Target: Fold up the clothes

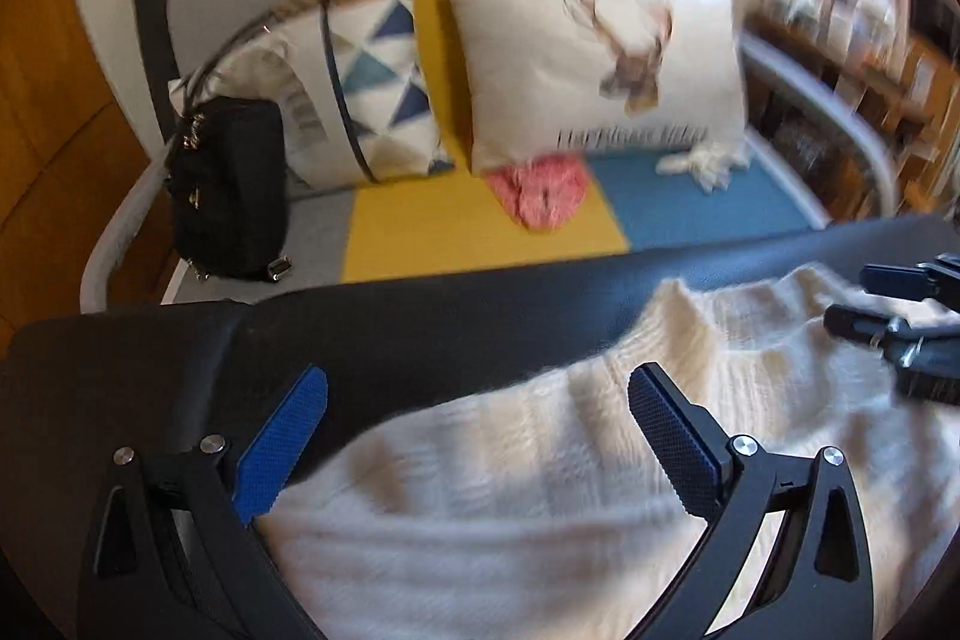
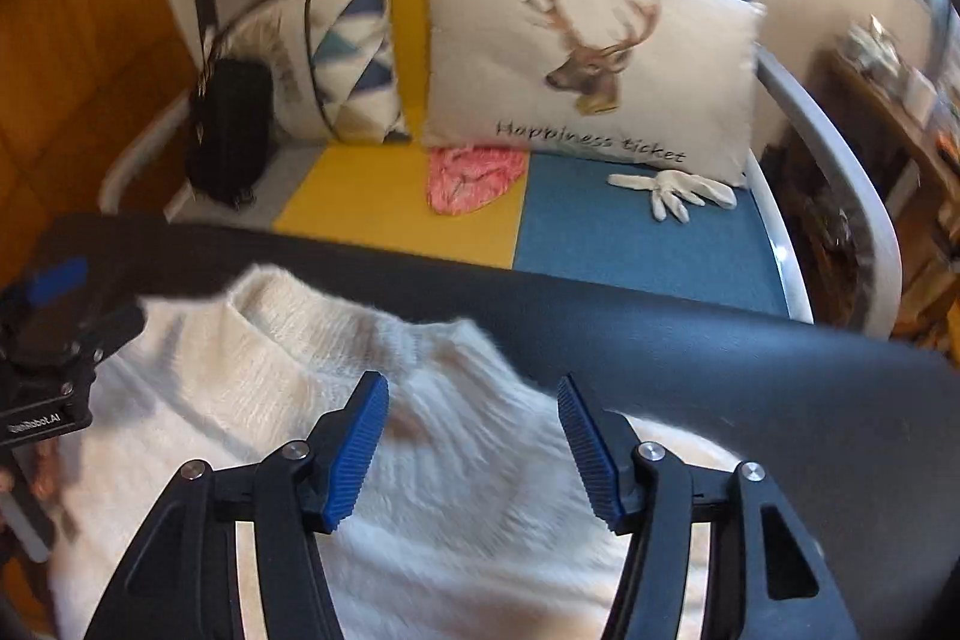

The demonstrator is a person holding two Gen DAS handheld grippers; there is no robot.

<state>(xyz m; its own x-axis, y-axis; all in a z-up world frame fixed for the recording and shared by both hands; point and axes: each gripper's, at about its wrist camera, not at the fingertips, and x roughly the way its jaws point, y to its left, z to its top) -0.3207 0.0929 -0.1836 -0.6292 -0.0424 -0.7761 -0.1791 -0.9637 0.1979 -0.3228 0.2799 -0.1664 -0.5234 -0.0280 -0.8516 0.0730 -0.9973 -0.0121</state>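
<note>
A cream knitted sweater (image 2: 288,400) lies spread on a dark padded tabletop (image 2: 750,358), its ribbed collar toward the far edge, nearest the sofa (image 2: 600,232). No crisp fold shows in either view; the body looks loosely flat with soft rumples, so the folding appears barely begun and nearly everything is left to do.

The left gripper (image 1: 477,436) hangs over the sweater's left part with its jaws wide apart and nothing between the pads. The right gripper (image 2: 473,451) hovers over the right shoulder area, jaws also apart, gripping nothing; the knit lies beneath them, and contact cannot be told through the blur.

Beyond the table, the sofa holds a deer cushion (image 2: 588,58), a triangle-patterned cushion (image 2: 354,58), a black bag (image 2: 228,130), a pink cloth (image 2: 474,178) and a white glove (image 2: 672,190).
</note>
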